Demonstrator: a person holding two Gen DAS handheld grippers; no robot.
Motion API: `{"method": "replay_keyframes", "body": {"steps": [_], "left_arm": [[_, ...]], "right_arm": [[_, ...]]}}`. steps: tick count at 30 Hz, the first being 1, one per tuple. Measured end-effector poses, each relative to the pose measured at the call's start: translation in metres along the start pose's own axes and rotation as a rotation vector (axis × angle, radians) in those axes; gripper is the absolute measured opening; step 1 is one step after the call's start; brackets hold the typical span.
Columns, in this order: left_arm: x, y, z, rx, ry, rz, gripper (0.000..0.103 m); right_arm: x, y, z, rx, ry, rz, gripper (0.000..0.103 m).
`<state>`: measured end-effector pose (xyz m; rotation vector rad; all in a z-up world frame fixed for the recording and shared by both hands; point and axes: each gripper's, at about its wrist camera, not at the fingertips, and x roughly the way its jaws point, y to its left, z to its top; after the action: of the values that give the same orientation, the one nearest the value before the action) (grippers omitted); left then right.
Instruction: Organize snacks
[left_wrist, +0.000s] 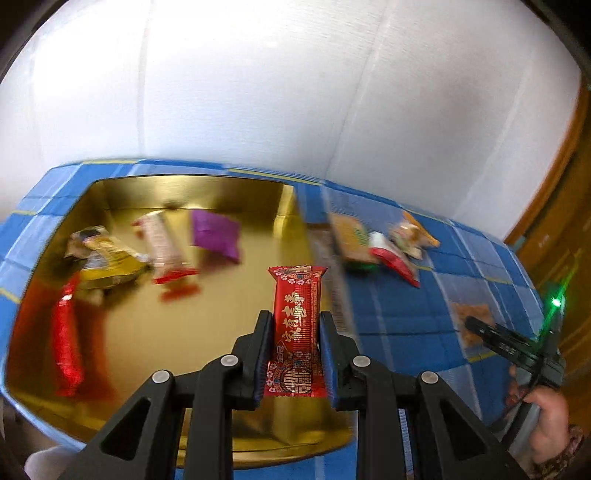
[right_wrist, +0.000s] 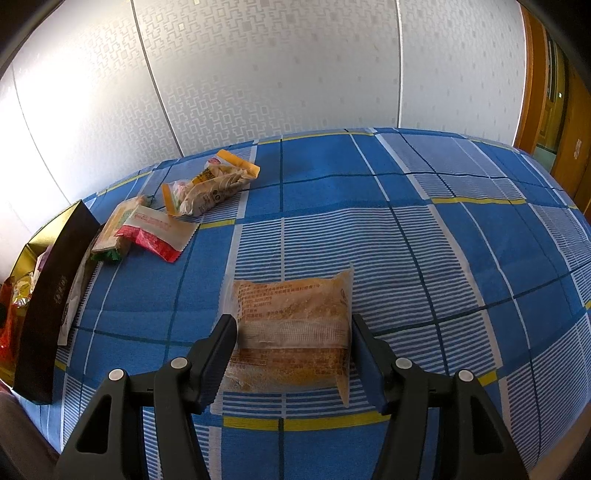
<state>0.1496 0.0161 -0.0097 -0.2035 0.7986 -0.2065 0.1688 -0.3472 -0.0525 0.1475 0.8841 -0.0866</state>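
My left gripper (left_wrist: 294, 315) is shut on a red snack packet (left_wrist: 295, 343) with gold characters, held upright above the gold-lined box (left_wrist: 221, 332). Several snacks lie blurred inside that box, among them a purple packet (left_wrist: 216, 234) and a long red one (left_wrist: 66, 343). My right gripper (right_wrist: 293, 328) points down at a clear packet of brown snack (right_wrist: 291, 310) lying flat on the blue checked cloth (right_wrist: 406, 221). Its pads stand against the packet's two side edges. The left wrist view shows the right gripper (left_wrist: 476, 326) at far right, with a hand (left_wrist: 546, 417) on it.
Between the box's dark outer wall (right_wrist: 51, 295) and the brown packet lie an orange-ended clear packet (right_wrist: 210, 184), a red-and-white packet (right_wrist: 155, 229) and a tan packet (right_wrist: 114, 232). A white packet (right_wrist: 74, 306) rests against the box. White wall panels stand behind, a wooden door at right.
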Motion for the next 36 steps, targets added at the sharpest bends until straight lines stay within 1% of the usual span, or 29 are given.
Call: {"method": "replay_keyframes", "body": {"steps": [4, 10, 12, 17, 22, 23, 26, 27, 28, 31, 34, 35, 36], "left_arm": [[0.001, 0.029, -0.003, -0.031, 0.021, 0.065, 0.025], [0.011, 0.072, -0.008, -0.108, 0.083, 0.159, 0.025], [0.012, 0.083, -0.008, -0.125, 0.091, 0.178, 0.025], [0.02, 0.102, -0.008, -0.116, 0.139, 0.237, 0.025], [0.021, 0.118, -0.009, -0.12, 0.14, 0.313, 0.025], [0.021, 0.12, -0.01, -0.129, 0.14, 0.315, 0.025], [0.02, 0.12, -0.011, -0.144, 0.128, 0.314, 0.032], [0.019, 0.118, -0.011, -0.137, 0.116, 0.308, 0.035], [0.017, 0.115, -0.012, -0.125, 0.1, 0.304, 0.036], [0.011, 0.106, -0.012, -0.082, 0.04, 0.309, 0.036], [0.004, 0.1, -0.015, -0.063, -0.013, 0.275, 0.037], [0.003, 0.098, -0.015, -0.061, -0.023, 0.265, 0.04], [0.004, 0.098, -0.013, -0.059, -0.031, 0.257, 0.047]], "right_arm": [[0.0, 0.0, 0.0, -0.005, -0.001, -0.002, 0.062], [0.0, 0.0, 0.0, -0.008, -0.002, -0.002, 0.062], [0.0, 0.0, 0.0, -0.011, -0.003, -0.003, 0.062], [0.0, 0.0, 0.0, -0.019, -0.005, -0.007, 0.062], [0.001, 0.0, 0.0, -0.021, -0.006, -0.007, 0.062], [0.001, 0.0, 0.0, -0.022, -0.006, -0.007, 0.062], [0.001, 0.0, -0.001, -0.021, -0.006, -0.007, 0.062], [0.001, 0.0, -0.001, -0.021, -0.006, -0.007, 0.062], [0.001, 0.0, -0.001, -0.022, -0.006, -0.007, 0.062], [0.001, 0.0, -0.001, -0.021, -0.007, -0.008, 0.062], [0.001, 0.0, 0.0, -0.021, -0.006, -0.008, 0.062], [0.001, 0.0, 0.0, -0.02, -0.006, -0.008, 0.062], [0.001, 0.0, 0.0, -0.02, -0.006, -0.008, 0.062]]}}
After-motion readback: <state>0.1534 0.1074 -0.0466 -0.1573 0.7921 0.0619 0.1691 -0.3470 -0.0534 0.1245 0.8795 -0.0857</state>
